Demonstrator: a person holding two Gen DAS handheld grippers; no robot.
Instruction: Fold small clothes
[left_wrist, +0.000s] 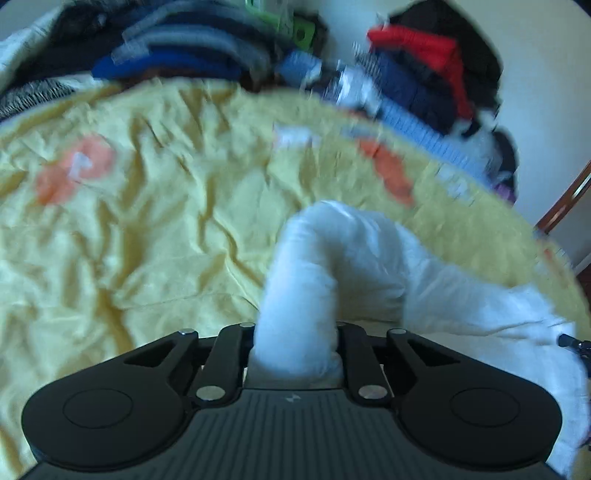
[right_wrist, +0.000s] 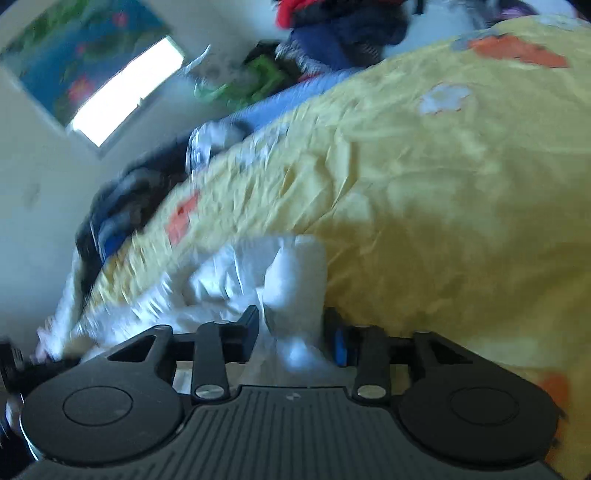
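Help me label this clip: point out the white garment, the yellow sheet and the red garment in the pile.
white garment (left_wrist: 295, 295), left wrist view, bunched fold between the fingers.
yellow sheet (left_wrist: 147, 221), left wrist view, wrinkled middle.
red garment (left_wrist: 424, 46), left wrist view, top of pile.

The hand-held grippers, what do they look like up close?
Both look alike. The left hand-held gripper and the right hand-held gripper are black, with a ribbed dark grey body, two round black discs at the sides, black link bars and silver rivets. The right one shows a blue patch inside one finger.
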